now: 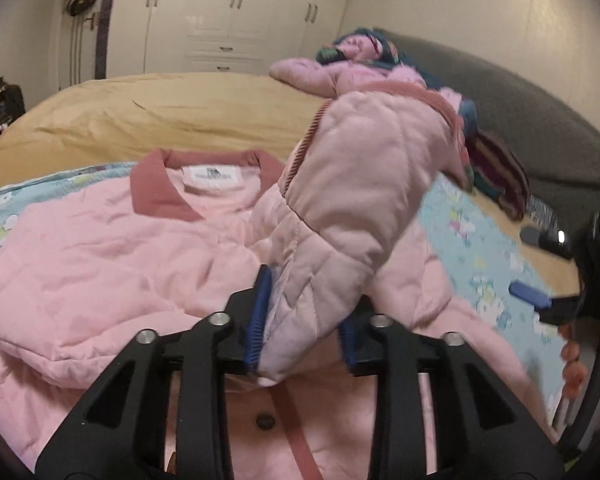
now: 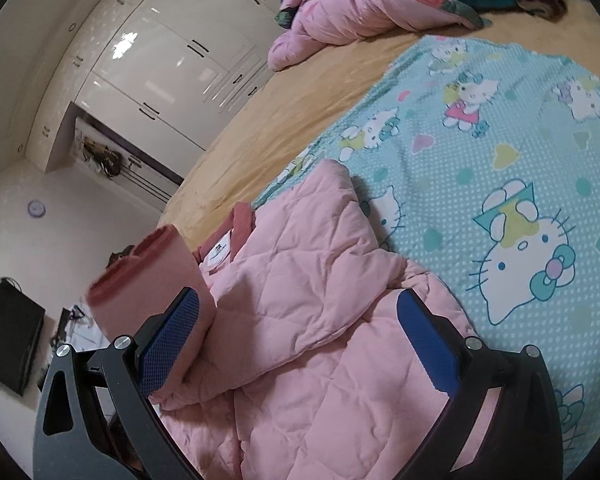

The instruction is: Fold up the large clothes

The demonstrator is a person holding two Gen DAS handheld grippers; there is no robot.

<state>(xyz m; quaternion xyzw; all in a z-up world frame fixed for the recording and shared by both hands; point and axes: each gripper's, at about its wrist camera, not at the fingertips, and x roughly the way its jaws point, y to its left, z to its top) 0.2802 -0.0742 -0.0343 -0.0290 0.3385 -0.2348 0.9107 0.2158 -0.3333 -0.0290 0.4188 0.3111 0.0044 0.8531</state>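
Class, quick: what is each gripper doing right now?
Left gripper: around the pink jacket's sleeve; grip cannot be told.
Right gripper: open, holding nothing.

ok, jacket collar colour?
Dusty rose, darker than the pale pink jacket; collar shows best in the left wrist view.

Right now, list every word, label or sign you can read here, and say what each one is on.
Nothing is legible.
White neck label inside the pink jacket's collar: a small logo and one printed line, too blurred to read.
Cartoon-cat bedsheet: pictures only, no words.
Wall clock: too small to read.
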